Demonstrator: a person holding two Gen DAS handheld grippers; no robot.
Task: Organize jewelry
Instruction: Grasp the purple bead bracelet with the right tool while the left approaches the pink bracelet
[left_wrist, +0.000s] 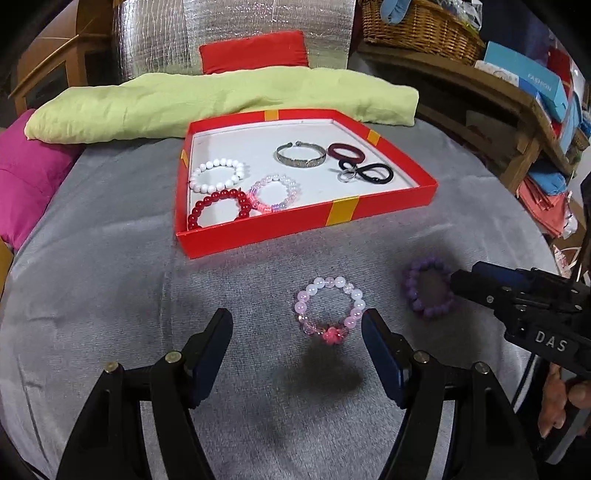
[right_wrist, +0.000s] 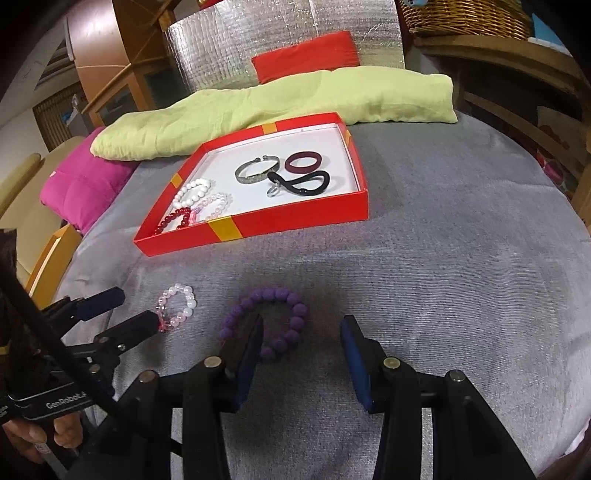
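Pink-and-white bead bracelet (left_wrist: 330, 311): flat on grey surface (left_wrist: 110, 229), pink flower charm nearest left tool (left_wrist: 297, 332), spread around it. Purple bead bracelet (right_wrist: 266, 322): flat, beside right tool (right_wrist: 302, 334), spread. Red tray (left_wrist: 341, 211) beyond.

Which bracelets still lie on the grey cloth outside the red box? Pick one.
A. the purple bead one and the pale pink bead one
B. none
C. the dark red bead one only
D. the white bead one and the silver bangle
A: the purple bead bracelet and the pale pink bead bracelet lie on the grey cloth, in front of the red box, while the other pieces sit inside it.
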